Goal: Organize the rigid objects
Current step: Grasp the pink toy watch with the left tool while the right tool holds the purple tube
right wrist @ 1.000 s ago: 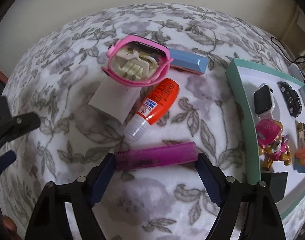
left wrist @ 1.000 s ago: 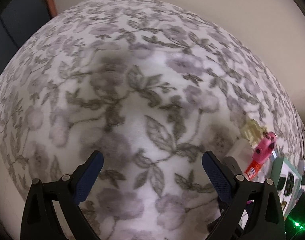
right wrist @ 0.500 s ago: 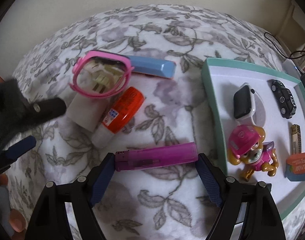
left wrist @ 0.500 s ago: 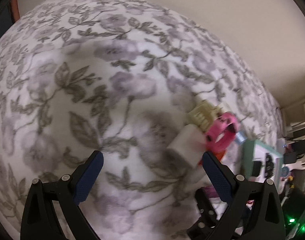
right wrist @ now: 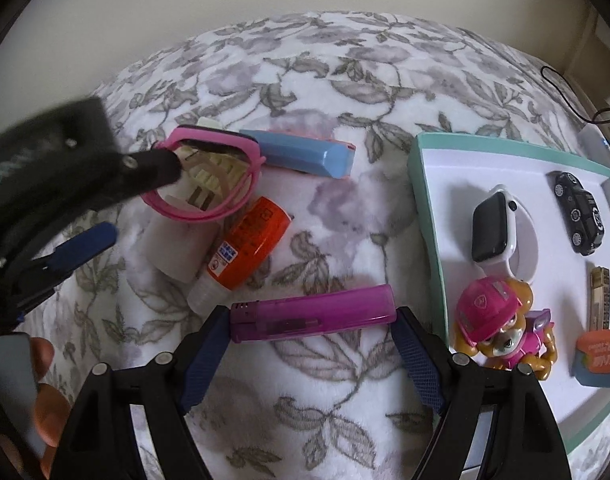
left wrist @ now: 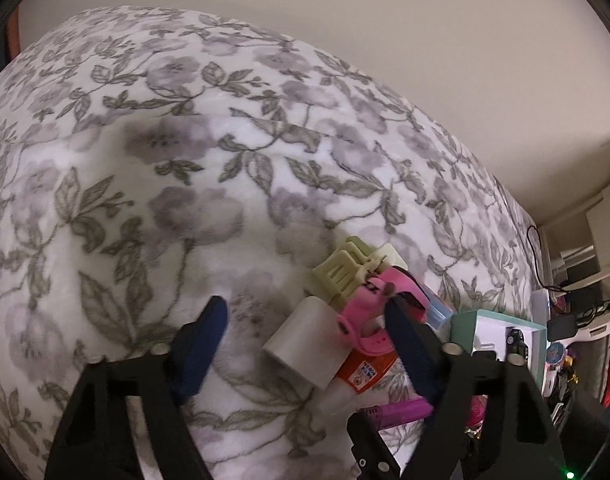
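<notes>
Now left gripper (left wrist: 305, 320) jaws closing around white plastic block (left wrist: 305, 344) and pink plastic watch band (left wrist: 365, 308).
Right gripper (right wrist: 311, 334) wide, straddling purple translucent lighter (right wrist: 313, 314) lengthwise on floral blanket (right wrist: 337, 224), left of teal-rimmed tray (right wrist: 419, 184).

Right wrist view: a purple translucent lighter (right wrist: 313, 314) lies crosswise on the floral fleece blanket (right wrist: 345, 80); behind it to the left, an orange glue bottle (right wrist: 241, 254) lies aslant beside a white plastic block (right wrist: 173, 246); a pink looped watch strap (right wrist: 209, 176) rests over a cream hair claw (right wrist: 209, 178); a blue bar-shaped case (right wrist: 301, 154) lies to their right; at far right, a teal-rimmed white tray (right wrist: 423, 200) holds a smartwatch (right wrist: 495, 228), a black toy car (right wrist: 581, 212) and a pink-helmeted toy pup (right wrist: 501, 326).
</notes>
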Demonstrator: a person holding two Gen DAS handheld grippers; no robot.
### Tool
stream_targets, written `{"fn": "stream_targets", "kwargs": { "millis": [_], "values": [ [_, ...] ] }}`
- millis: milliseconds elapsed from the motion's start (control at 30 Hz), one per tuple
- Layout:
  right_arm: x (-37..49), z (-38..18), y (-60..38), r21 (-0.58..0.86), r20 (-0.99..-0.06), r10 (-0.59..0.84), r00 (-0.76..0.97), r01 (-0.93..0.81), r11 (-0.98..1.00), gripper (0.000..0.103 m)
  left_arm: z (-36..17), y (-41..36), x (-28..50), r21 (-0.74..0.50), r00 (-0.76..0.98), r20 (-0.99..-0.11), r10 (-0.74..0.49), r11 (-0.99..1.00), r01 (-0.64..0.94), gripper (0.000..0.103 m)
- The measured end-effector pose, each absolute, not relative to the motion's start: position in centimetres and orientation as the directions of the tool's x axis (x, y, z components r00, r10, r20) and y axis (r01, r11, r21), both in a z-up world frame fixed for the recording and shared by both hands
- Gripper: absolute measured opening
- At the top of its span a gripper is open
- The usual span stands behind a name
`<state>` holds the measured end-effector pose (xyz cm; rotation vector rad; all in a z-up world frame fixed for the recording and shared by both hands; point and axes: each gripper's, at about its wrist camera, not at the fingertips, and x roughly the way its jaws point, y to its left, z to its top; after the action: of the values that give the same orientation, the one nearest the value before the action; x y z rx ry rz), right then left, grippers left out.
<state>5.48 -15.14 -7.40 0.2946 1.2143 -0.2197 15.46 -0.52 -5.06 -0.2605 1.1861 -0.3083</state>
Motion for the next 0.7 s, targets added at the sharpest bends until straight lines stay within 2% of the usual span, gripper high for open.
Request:
{"fn": "stream_targets", "kwargs": {
  "millis": [67, 100, 267, 333, 500, 700],
  "values": [
    [6.6, -7.4, -14.8, 0.108, -0.942, -0.006, 0.335, 0.322, 0.941, 0.083, -5.2, -0.8, 15.5, -0.364, 0.339, -0.862, -0.378, 0.925, 0.106, 0.062],
    [6.5, -7.4, -14.9, 0.111, -0.942, -0.004, 0.335, 0.322, 0.94, 0.083, -5.2, -0.8, 15.4, -0.379, 0.341, -0.854, -0.394, 0.919, 0.113, 0.059],
    [7.0, -7.3, -14.8, 0.12, -0.942, 0.004, 0.337, 0.324, 0.938, 0.083, -4.5, -1.5, 15.2, -0.395, 0.344, -0.834, -0.432, 0.902, 0.175, 0.018],
    [7.3, -7.3, -14.9, 0.125, -0.941, 0.008, 0.339, 0.325, 0.937, 0.083, -4.6, -1.7, 15.1, -0.384, 0.335, -0.841, -0.424, 0.905, 0.181, 0.013],
    [6.7, -6.4, -15.0, 0.141, -0.934, 0.016, 0.356, 0.328, 0.934, 0.083, -4.3, -1.3, 15.0, -0.406, 0.335, -0.833, -0.44, 0.898, 0.171, 0.013],
    [5.7, -3.8, -15.5, 0.178, -0.913, 0.031, 0.406, 0.331, 0.927, 0.083, -1.2, -0.8, 14.2, -0.425, 0.394, -0.793, -0.464, 0.885, 0.189, 0.013]
  ]
}}
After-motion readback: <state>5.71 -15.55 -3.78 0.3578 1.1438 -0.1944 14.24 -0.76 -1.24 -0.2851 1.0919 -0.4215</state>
